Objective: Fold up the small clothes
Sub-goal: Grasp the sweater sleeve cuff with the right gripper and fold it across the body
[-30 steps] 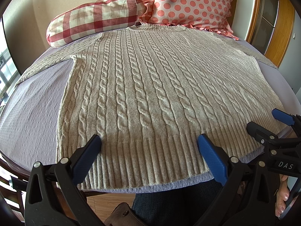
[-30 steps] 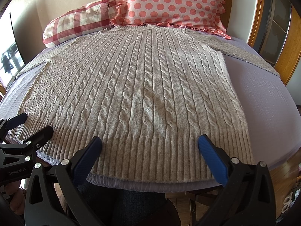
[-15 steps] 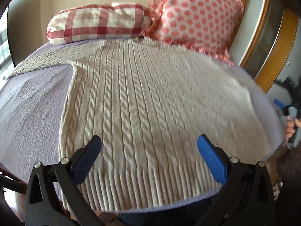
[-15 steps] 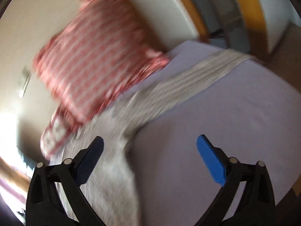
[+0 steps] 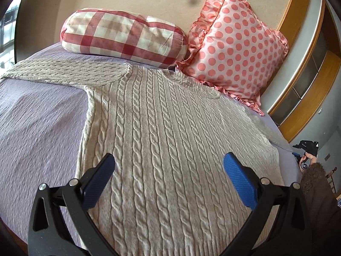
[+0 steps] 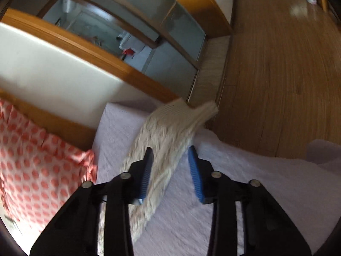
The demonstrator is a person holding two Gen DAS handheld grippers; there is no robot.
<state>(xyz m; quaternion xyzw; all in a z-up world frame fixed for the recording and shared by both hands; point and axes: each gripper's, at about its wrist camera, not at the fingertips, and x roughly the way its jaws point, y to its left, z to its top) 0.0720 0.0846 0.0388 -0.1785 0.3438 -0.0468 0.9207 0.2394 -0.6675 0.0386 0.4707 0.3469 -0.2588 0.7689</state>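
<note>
Garment: beige cable-knit sweater (image 5: 170, 149) flat on lilac bed (image 5: 38, 132), unfolded.
Left hand-held gripper (image 5: 168, 166): jaws apart, empty.
Right hand-held gripper (image 6: 170, 160): jaws straddling sleeve (image 6: 170, 132), not yet closed.
Remaining: every fold.

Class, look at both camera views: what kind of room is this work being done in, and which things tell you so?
Most likely a bedroom. A knitted sweater lies spread on a bed with a lilac bedspread, two pillows, one checked and one dotted, lean at its head, and a wooden wardrobe with glass panels stands beside it.
</note>
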